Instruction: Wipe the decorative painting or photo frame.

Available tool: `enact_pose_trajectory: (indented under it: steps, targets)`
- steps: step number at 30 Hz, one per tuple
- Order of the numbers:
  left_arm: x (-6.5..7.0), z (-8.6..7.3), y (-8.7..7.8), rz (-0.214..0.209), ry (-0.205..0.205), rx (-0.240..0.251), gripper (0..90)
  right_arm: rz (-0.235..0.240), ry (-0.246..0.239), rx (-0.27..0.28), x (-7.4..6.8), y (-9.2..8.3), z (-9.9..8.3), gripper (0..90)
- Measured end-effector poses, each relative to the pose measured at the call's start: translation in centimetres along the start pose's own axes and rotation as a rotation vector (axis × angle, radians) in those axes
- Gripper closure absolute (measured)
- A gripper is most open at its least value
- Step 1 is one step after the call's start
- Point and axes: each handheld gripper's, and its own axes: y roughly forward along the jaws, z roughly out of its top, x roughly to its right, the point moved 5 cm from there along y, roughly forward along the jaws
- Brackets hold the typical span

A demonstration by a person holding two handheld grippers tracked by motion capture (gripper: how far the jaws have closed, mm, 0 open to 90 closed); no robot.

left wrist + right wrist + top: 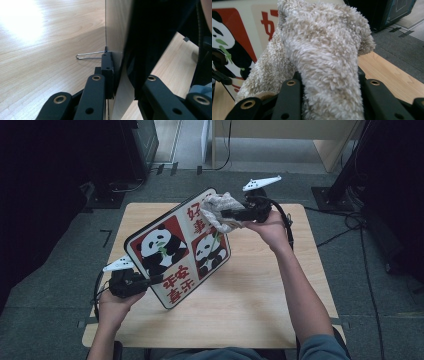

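We hold a panda board (177, 250) up over the table (260, 310) w/ the L gripper (150, 281) while the R gripper (227, 213) presses a fluffy cloth (217, 210) on its top corner.

L to R: the L gripper is clamped tight on the board's lower-left edge; in the left gripper view its jaws pinch the thin panel (117, 37) edge-on. The board stands tilted, long axis running from lower left by the L hand up to the upper right, printed face toward us. It's a rounded rectangle, black rim, two pandas on red squares, red characters. Bare wood lies open right of it and toward the near edge. The R gripper is closed on the cream cloth (322, 55), which touches the board's upper right.
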Motion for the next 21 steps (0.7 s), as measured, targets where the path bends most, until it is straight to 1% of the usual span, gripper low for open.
enact_pose_trajectory:
  steps: [5, 8, 13, 14, 16, 21]
  targets:
    - [0.0, 0.0, 0.0, -0.009, -0.01, -0.001, 80.4, 0.016, 0.008, 0.008, 0.2, 0.2, -0.8, 64.5]
    - [0.0, 0.0, 0.0, -0.009, -0.014, -0.002, 80.4, 0.011, 0.004, -0.001, 0.3, 0.2, -0.7, 64.5]
    - [0.1, -0.1, -0.1, -0.01, -0.013, 0.002, 80.3, 0.018, 0.006, 0.009, 0.2, 0.3, -0.8, 64.5]
    - [0.1, -0.1, -0.1, -0.009, -0.014, 0.002, 80.3, 0.019, 0.013, 0.008, 0.1, 0.4, -0.9, 64.5]
    - [0.2, -0.1, -0.1, -0.008, -0.007, 0.0, 80.3, 0.02, 0.011, 0.01, 0.0, 0.4, -1.0, 64.5]
    - [0.2, -0.2, -0.3, -0.011, -0.004, -0.003, 80.4, 0.022, 0.011, -0.003, -0.1, 0.4, -1.5, 64.5]
